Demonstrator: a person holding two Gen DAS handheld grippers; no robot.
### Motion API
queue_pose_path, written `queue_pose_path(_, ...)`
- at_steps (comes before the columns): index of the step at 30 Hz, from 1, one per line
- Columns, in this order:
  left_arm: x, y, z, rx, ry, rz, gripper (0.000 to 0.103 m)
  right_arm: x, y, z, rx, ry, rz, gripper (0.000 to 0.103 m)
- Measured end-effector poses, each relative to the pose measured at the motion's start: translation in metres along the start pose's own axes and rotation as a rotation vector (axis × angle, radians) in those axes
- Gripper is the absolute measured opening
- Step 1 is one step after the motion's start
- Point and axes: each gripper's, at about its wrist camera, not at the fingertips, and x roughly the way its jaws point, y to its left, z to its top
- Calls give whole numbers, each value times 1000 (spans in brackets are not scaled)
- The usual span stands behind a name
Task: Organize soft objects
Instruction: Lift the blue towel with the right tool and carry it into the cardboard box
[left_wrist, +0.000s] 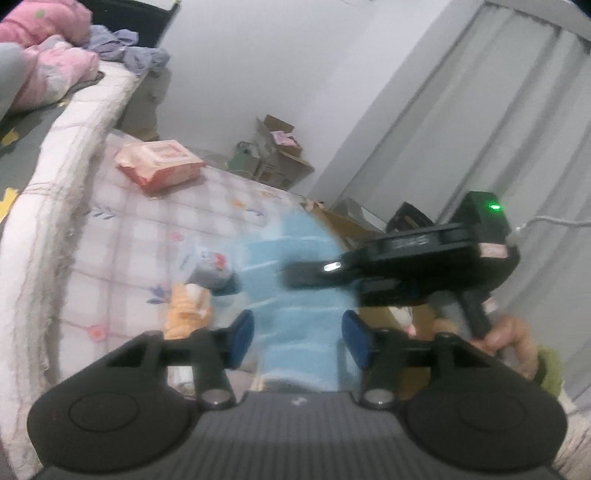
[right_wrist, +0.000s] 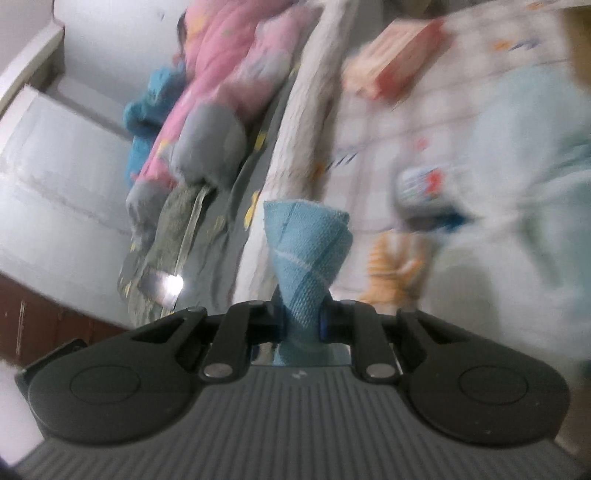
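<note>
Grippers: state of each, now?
Left gripper: open, pads clear of the light blue towel between them.
Right gripper: shut on the light blue towel, bunched between its pads.

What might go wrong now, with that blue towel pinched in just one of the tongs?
1. The right tongs pinch only a bunched corner of the blue towel; it may slip out.
2. The left tongs stand open around the towel without gripping, so the hanging cloth could drag across the bed and sweep the orange toy or the wipes pack along.
</note>
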Motion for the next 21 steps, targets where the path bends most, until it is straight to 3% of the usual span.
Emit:
queue_pose_path(7, 24, -10, -7, 23, 53, 29, 58, -124, -59, 3, 69, -216, -93, 14)
queue_pose_path(12, 32, -8, -10, 11, 68, 49, 61, -196, -107, 9, 85, -304, -238, 14)
queue_pose_path(16, 34, -9, -12, 0, 79, 69, 61, -224, -149, 19, 57, -287, -431, 14)
queue_pose_path(19, 38, -10, -12, 1, 87, 79, 61, -226, -181, 28, 27, -232, -600, 14)
queue_pose_path(21, 40, -11, -12, 4, 89, 85, 61, -222, -199, 34, 18, -195, -664, 14)
